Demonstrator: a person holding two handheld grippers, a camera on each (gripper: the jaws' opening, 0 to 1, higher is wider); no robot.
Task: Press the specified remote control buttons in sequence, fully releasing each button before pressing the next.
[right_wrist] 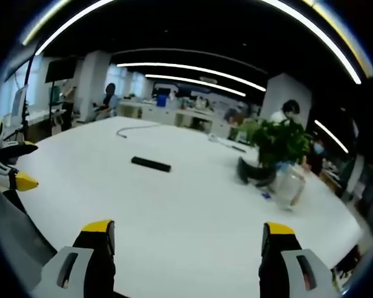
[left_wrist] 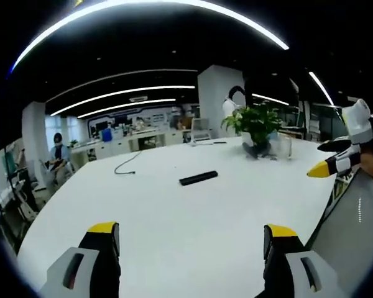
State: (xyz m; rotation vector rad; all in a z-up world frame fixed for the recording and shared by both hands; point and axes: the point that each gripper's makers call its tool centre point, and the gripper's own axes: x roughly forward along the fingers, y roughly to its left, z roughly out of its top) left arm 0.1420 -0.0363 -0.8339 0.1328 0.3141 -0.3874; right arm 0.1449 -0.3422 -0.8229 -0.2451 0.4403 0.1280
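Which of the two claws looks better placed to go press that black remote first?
Hard to call; slightly the left claw. The remote lies almost straight ahead between its open jaws. From the right claw, the remote sits off to the left.

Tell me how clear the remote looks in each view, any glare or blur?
Left gripper view: remote is a small dark bar, buttons unreadable, no glare, fisheye bends the table. Right gripper view: remote softer, plant slightly blurred.
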